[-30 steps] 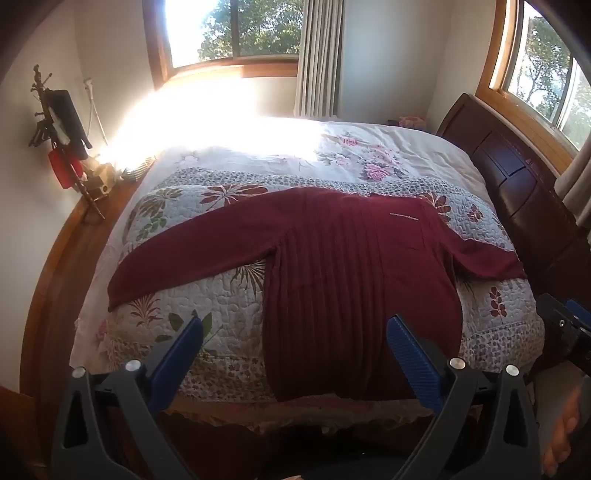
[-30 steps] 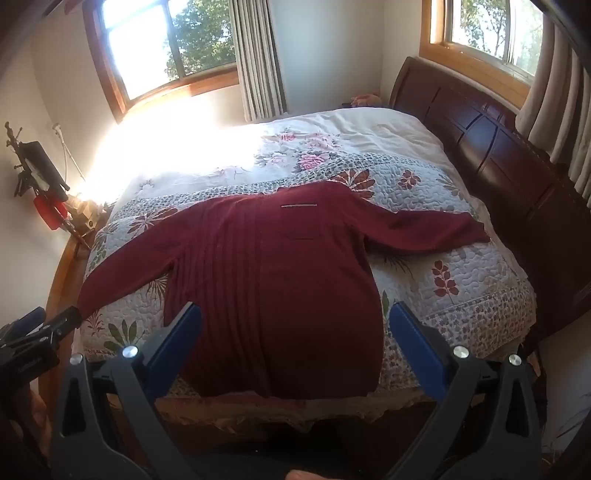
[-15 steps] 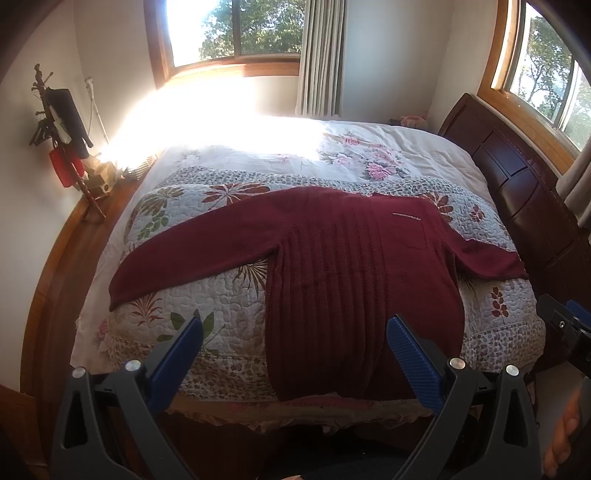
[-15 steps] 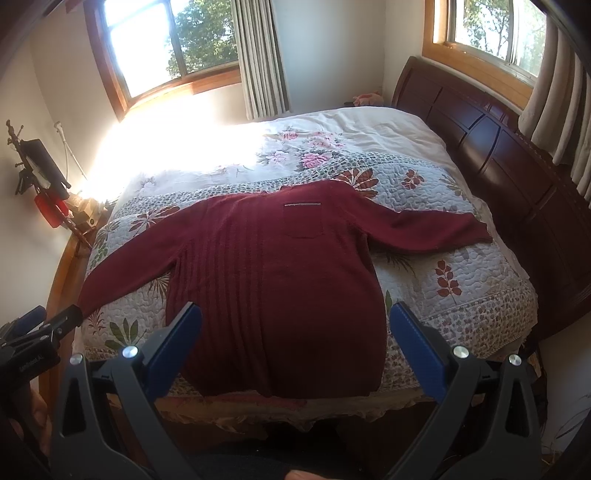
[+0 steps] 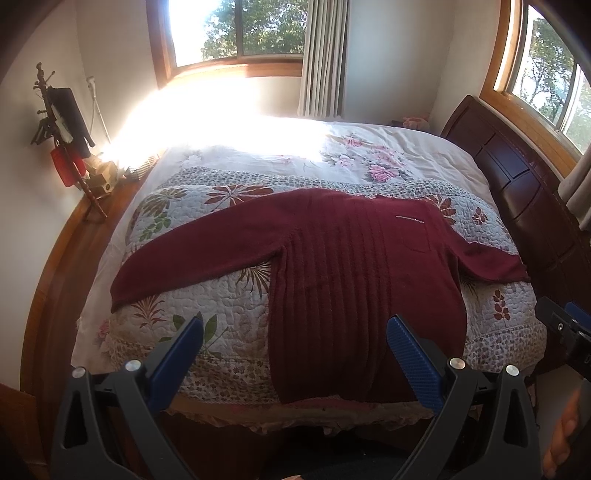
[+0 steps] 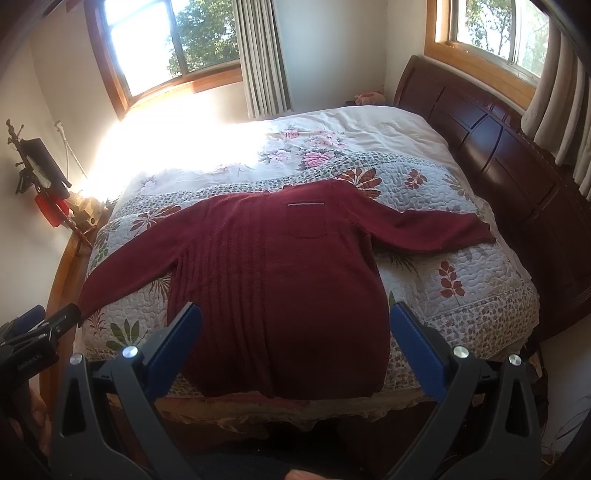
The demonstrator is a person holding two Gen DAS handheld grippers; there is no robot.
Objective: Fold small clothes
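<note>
Two wrist views from the foot side of a bed [image 5: 51, 280]. A dark red knitted sweater [image 5: 354, 280] lies flat and unfolded on the floral quilt [image 5: 207, 295] that covers the near part of the bed; its hem reaches the near edge of the quilt and its neckline points toward the far window [image 5: 236, 29]. Both sleeves are spread outward: one sleeve [image 5: 192, 254] runs toward the wooden side rail on the left of the view, the other sleeve [image 6: 436, 229] runs toward the dark wooden headboard [image 6: 509, 155] on the right. A chest pocket [image 6: 306, 219] with a pale top stripe faces up, and vertical ribs run down the body of the garment.

The left gripper [image 5: 295, 354] hovers short of the bed's near edge, over the lower left part of the sweater and the bare quilt beside it; its jaws are spread wide and hold nothing. The right gripper [image 6: 295, 339] hovers likewise over the hem region, jaws spread wide and empty, with the sweater body filling the gap between the blue fingers [image 6: 417, 350]. Neither gripper touches the fabric.

A white floral sheet [image 6: 332, 133] covers the far part of the bed, partly washed out by sunlight. Curtains [image 5: 325, 59] hang beside the far window. A stand with dark and red objects [image 5: 62, 129] sits at the left wall. Part of a hand [image 5: 561, 439] shows at the lower right edge of the left view
</note>
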